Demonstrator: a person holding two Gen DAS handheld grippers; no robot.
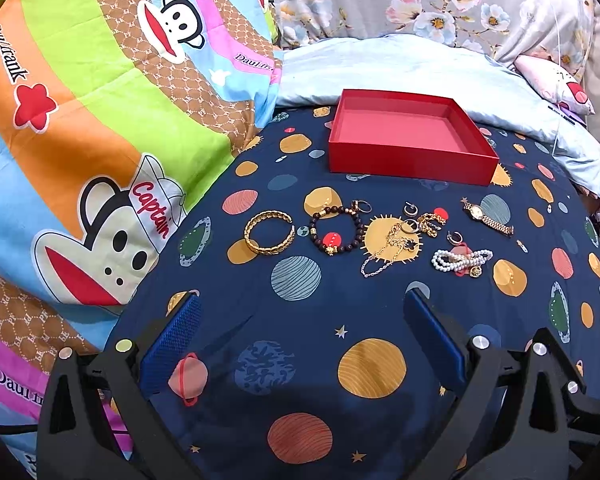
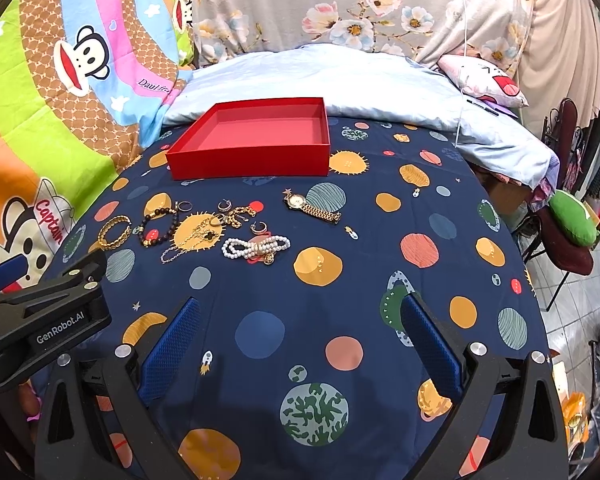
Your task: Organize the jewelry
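Note:
An empty red box point(image 1: 410, 160) point(image 2: 248, 164) sits at the back of the navy planet-print sheet. In front of it lies a row of jewelry: a gold bangle point(image 1: 269, 233) point(image 2: 114, 232), a dark bead bracelet point(image 1: 335, 226) point(image 2: 158, 226), a gold chain necklace point(image 1: 392, 246) point(image 2: 196, 236), small rings and hoop earrings point(image 1: 411, 209), a pearl bracelet point(image 1: 460, 260) point(image 2: 256, 247) and a gold watch point(image 1: 487, 218) point(image 2: 312, 207). My left gripper point(image 1: 302, 308) is open and empty, short of the jewelry. My right gripper point(image 2: 300, 312) is open and empty, to the right of the left one.
A colourful cartoon-monkey quilt point(image 1: 80, 120) rises at the left. A pale blue blanket point(image 1: 420, 64) and floral pillows point(image 2: 340, 8) lie behind the box. The bed's right edge drops to a tiled floor with a chair point(image 2: 568, 240).

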